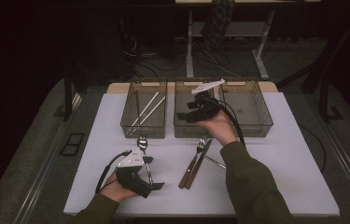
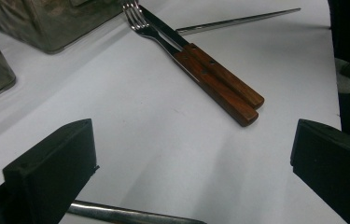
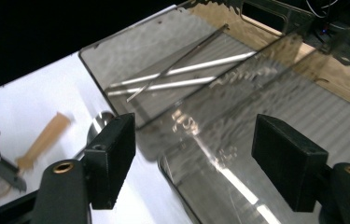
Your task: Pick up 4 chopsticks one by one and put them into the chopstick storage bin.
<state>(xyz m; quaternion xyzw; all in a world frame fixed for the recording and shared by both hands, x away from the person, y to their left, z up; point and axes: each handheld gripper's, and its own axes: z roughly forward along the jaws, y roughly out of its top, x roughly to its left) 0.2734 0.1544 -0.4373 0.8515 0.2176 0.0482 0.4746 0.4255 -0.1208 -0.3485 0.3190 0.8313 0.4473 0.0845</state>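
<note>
My left gripper [image 1: 153, 173] rests low at the table's front left, jaws open [image 2: 193, 140]. A metal spoon [image 1: 143, 145] lies on the white table; its handle [image 2: 126, 214] runs across near the base of those jaws, and the pads are clear of it. Ahead of them lie a fork and a knife with wooden handles [image 2: 219, 81] side by side [image 1: 192, 164]. My right gripper [image 1: 187, 111] hovers over the middle clear bin [image 1: 178, 128], open with nothing between its jaws [image 3: 196, 140].
Three clear bins stand in a row at the back; the left bin [image 1: 130, 126] holds several metal rods [image 3: 182, 74], and the right bin [image 1: 256, 125] stands beside the middle one. A single metal rod [image 2: 238, 21] lies behind the fork and knife. The floor drops away around the table.
</note>
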